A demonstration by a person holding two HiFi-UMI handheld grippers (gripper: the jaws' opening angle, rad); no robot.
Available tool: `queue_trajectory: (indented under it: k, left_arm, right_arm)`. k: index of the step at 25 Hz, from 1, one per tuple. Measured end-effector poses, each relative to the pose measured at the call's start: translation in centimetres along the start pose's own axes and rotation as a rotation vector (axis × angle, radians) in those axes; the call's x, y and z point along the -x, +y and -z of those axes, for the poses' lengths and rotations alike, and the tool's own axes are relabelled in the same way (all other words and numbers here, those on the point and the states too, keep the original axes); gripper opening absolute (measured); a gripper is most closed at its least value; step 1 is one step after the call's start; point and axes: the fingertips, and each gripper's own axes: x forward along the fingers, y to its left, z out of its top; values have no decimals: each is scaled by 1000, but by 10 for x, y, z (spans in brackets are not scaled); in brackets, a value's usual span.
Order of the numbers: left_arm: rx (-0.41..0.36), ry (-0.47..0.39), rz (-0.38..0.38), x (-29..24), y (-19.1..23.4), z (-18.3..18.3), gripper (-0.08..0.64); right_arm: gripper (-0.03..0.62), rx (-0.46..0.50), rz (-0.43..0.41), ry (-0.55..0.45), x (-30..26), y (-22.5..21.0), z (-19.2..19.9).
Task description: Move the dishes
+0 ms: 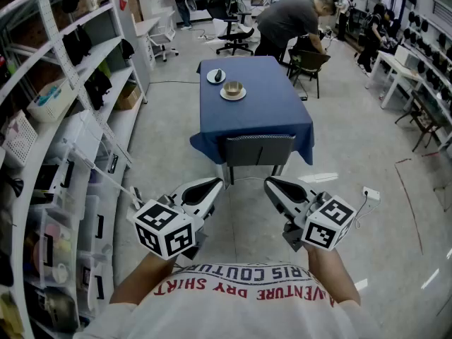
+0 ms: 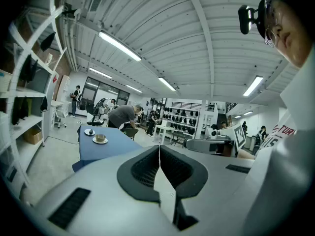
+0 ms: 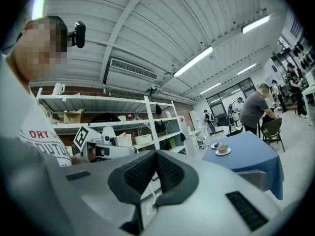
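Jaws pressed together and empty, your left gripper (image 1: pixel 212 186) and right gripper (image 1: pixel 274 184) hover side by side before your chest. Beyond them a grey chair (image 1: pixel 258 149) stands against the blue table (image 1: pixel 268 115). The dishes sit near its far left corner: a cup on a saucer (image 1: pixel 232 90) and, just behind, a small plate (image 1: pixel 216 76).

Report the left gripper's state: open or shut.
Shut. In the left gripper view, the left gripper has its dark pads meeting at the tips, nothing between them, well short of the blue table.
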Motion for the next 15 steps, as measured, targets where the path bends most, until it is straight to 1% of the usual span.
queue_trajectory:
  k: [7,11,15]
  left_arm:
    - [-17,-6,-3,-9,-12,-3,29]
    - [-17,-10,-6,-14,-19,5,29]
    - [-18,-12,-6,-19,-27,16,29]
  right_arm:
    - [23,-4,10,-15,14,-9,-5]
    - [25,14,39,-10,24,-14,1]
    - [25,22,38,-11,38,-15,11]
